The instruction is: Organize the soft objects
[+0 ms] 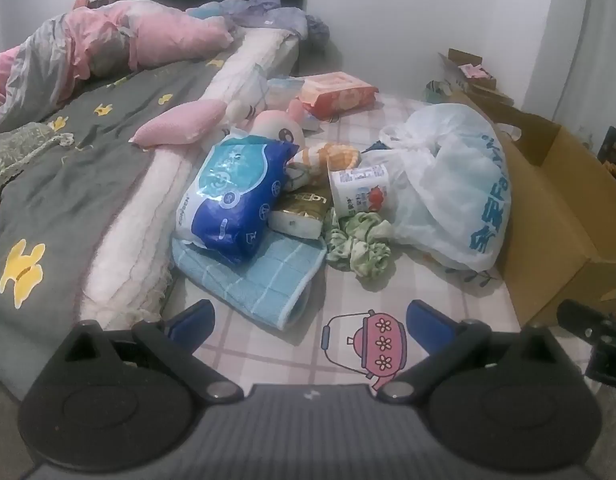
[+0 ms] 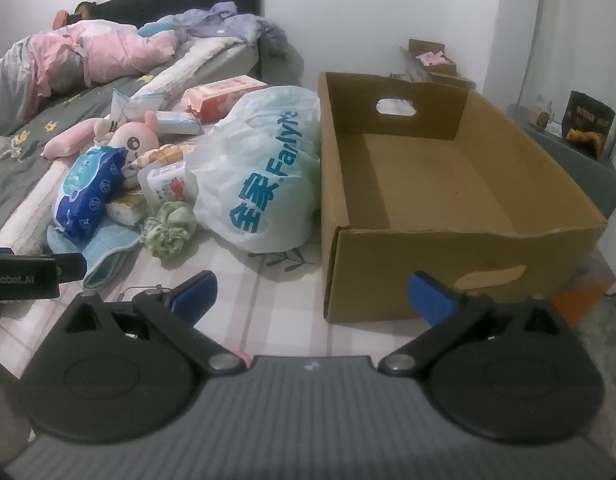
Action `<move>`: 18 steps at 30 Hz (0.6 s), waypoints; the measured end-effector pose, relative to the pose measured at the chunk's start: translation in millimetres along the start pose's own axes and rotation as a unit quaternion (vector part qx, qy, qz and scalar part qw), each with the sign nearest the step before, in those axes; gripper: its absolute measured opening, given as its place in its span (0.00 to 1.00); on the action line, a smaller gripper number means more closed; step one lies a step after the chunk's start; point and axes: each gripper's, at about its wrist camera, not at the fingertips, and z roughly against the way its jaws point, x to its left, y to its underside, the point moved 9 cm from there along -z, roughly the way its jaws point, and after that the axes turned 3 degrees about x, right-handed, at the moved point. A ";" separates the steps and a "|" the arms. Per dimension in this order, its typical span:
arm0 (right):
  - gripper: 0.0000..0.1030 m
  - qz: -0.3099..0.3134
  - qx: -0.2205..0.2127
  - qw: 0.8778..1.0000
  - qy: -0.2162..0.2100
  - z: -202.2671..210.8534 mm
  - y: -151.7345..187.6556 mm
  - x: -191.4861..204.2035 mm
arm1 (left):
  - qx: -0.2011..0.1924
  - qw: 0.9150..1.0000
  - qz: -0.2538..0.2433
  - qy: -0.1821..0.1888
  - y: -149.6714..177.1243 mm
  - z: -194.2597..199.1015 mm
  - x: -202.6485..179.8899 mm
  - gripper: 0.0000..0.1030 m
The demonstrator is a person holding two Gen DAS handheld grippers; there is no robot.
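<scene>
A heap of soft things lies on the checked mat (image 1: 268,344): a blue tissue pack (image 1: 236,196), a light blue towel (image 1: 256,280), a green scrunched cloth (image 1: 357,246), a white printed plastic bag (image 1: 455,184), a pink plush toy (image 1: 276,128) and a red wipes pack (image 1: 335,94). An empty cardboard box (image 2: 435,184) stands right of the heap. My left gripper (image 1: 309,322) is open and empty, just in front of the towel. My right gripper (image 2: 311,292) is open and empty, near the box's front left corner. The bag (image 2: 260,168) and tissue pack (image 2: 90,192) also show in the right wrist view.
A bed with a grey quilt (image 1: 68,184) and pink bedding (image 1: 108,48) runs along the left. A small open box (image 2: 431,58) and a snack bag (image 2: 587,124) sit by the far wall. The left gripper's body (image 2: 28,272) shows at the left edge.
</scene>
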 end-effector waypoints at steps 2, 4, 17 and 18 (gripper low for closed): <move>0.99 0.000 0.001 1.000 0.001 -0.9 -0.4 -0.1 | 0.001 1.000 -0.001 0.001 -0.2 -0.2 0.2 0.99; 0.99 0.001 0.002 1.000 0.002 -1.8 -0.4 -0.5 | -0.001 1.000 0.001 -0.001 -0.2 -0.2 0.3 0.99; 0.99 0.001 0.005 1.000 0.002 -5.9 0.0 -0.7 | -0.003 1.000 0.000 0.000 -0.5 -6.1 -1.9 0.99; 0.99 0.001 0.005 1.000 0.002 -6.2 0.1 -0.9 | -0.003 1.000 0.000 -0.001 -0.5 -6.8 -2.0 0.99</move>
